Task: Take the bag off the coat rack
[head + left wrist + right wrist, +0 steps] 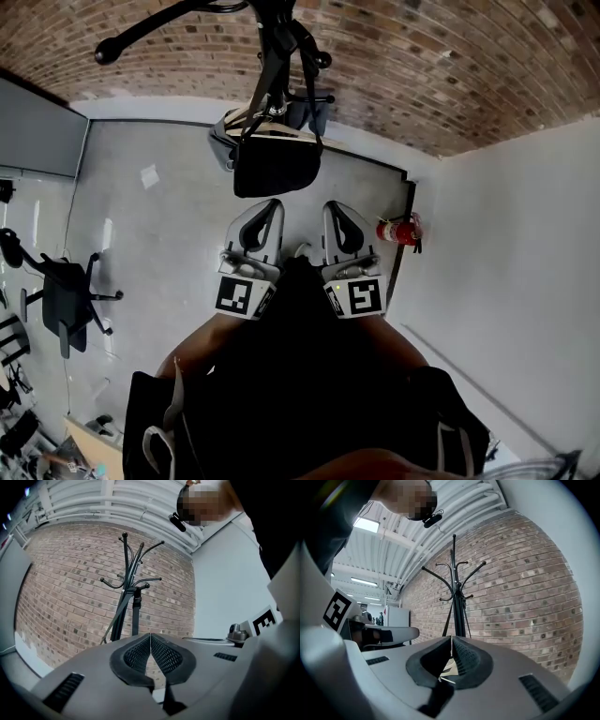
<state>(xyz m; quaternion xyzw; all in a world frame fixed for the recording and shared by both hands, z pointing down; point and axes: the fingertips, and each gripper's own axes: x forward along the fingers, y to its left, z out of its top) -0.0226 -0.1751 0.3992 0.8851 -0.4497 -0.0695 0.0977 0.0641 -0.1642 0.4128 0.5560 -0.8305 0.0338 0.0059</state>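
Note:
A black bag (277, 164) hangs by its straps (265, 84) from the black coat rack (272, 28), which stands against the brick wall. My left gripper (270, 208) and right gripper (334, 208) are side by side just below the bag and do not touch it. Both are shut with nothing between their pads. In the left gripper view the coat rack (135, 592) rises beyond the shut left gripper (150, 635), with the bag's straps (117, 620) running down it. The right gripper view shows the coat rack (457, 597) past the shut right gripper (451, 638). The bag's body is hidden in both gripper views.
A red fire extinguisher (398, 231) sits by the white wall (525, 262) at right. A black office chair (66, 300) stands at left near a grey partition (37, 131). The brick wall (450, 66) is behind the rack. The person's dark clothing fills the lower head view.

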